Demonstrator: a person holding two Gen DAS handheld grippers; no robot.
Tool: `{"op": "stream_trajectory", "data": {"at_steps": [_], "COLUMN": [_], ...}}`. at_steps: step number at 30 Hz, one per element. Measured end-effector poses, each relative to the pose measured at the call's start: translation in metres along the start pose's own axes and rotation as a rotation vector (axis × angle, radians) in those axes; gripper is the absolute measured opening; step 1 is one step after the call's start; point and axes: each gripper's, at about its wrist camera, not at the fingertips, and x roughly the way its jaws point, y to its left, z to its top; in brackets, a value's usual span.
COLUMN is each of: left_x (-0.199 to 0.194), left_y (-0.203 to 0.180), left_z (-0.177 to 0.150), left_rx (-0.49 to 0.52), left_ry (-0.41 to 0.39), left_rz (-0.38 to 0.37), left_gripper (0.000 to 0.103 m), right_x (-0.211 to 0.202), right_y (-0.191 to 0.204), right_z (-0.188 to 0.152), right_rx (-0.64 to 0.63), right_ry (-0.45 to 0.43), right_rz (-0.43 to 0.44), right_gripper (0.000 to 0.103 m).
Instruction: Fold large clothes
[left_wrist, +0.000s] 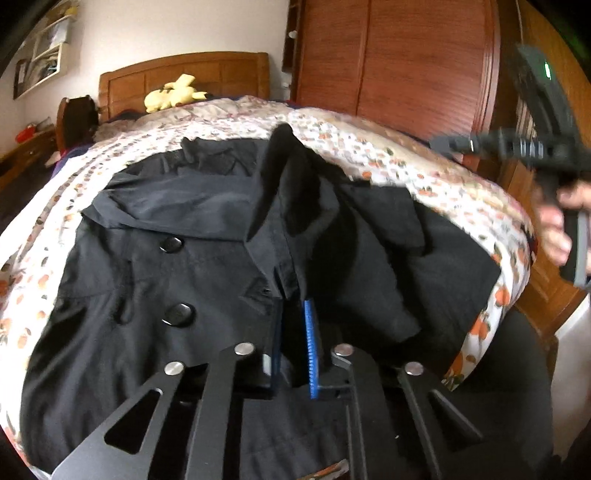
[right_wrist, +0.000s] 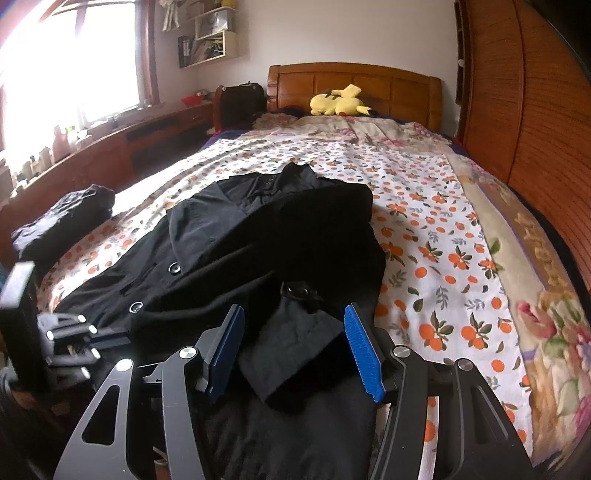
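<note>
A black buttoned coat (left_wrist: 184, 266) lies spread on the orange-patterned bed cover (left_wrist: 369, 144). My left gripper (left_wrist: 293, 306) is shut on a raised fold of the coat's front edge, with dark fabric pinched between its blue pads (left_wrist: 309, 343). In the right wrist view the coat (right_wrist: 258, 229) runs up the bed. Its sleeve cuff (right_wrist: 291, 354) lies between the fingers of my right gripper (right_wrist: 293, 310), which stands open, its pads clear of the cloth. The left gripper (right_wrist: 107, 338) shows at the lower left. The right gripper (left_wrist: 443, 142) appears blurred at the upper right, held by a hand (left_wrist: 554, 229).
A yellow plush toy (right_wrist: 338, 101) rests by the wooden headboard (right_wrist: 354, 79). A tall wooden wardrobe (right_wrist: 535, 129) runs along the bed's right side. Another dark bundled garment (right_wrist: 62, 221) sits at the bed's left edge. A low wooden counter (right_wrist: 110, 147) stands under the window.
</note>
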Motion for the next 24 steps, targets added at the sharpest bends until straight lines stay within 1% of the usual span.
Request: {"op": "stream_trajectory", "data": {"at_steps": [3,6,8,12,15,17,18,19,20,22,24], "left_x": [-0.022,-0.041,-0.05,-0.059,-0.057,-0.056,-0.056,-0.057,-0.058,-0.061,-0.061], "left_y": [0.019,0.043,0.067,0.107,0.134,0.146,0.15,0.155,0.158,0.162,0.166], "left_z": [0.015,0.034,0.05,0.074,0.088,0.091,0.091,0.091,0.089,0.084,0.077], "left_rx": [-0.028,-0.03,-0.04,-0.043,-0.045,-0.056,-0.061,-0.065,-0.067,-0.076,-0.082], "left_ry": [-0.049,-0.092,-0.113,-0.136,-0.128,-0.119,-0.119,-0.124,-0.128,-0.132,-0.124], "left_rz": [0.046,0.124,0.18,0.285,0.35,0.368,0.377,0.392,0.398,0.404,0.401], "left_gripper": [0.008,0.007,0.007,0.007,0.009,0.015,0.019,0.03,0.038,0.048,0.049], "right_x": [0.002,0.009,0.015,0.032,0.042,0.049,0.05,0.052,0.053,0.055,0.056], "right_y": [-0.001,0.0,0.002,0.006,0.01,0.009,0.01,0.01,0.009,0.008,0.007], "right_z": [-0.002,-0.004,-0.006,-0.011,-0.015,-0.017,-0.017,-0.018,-0.018,-0.018,-0.018], "right_rx": [-0.002,0.004,0.012,0.021,0.02,0.019,0.019,0.019,0.02,0.022,0.022], "right_ry": [-0.002,-0.007,-0.008,0.009,0.027,0.039,0.042,0.045,0.047,0.047,0.046], "right_rz": [0.004,0.015,0.025,0.04,0.04,0.039,0.038,0.037,0.036,0.033,0.025], "right_gripper": [0.054,0.054,0.054,0.054,0.054,0.054,0.054,0.054,0.054,0.054,0.054]}}
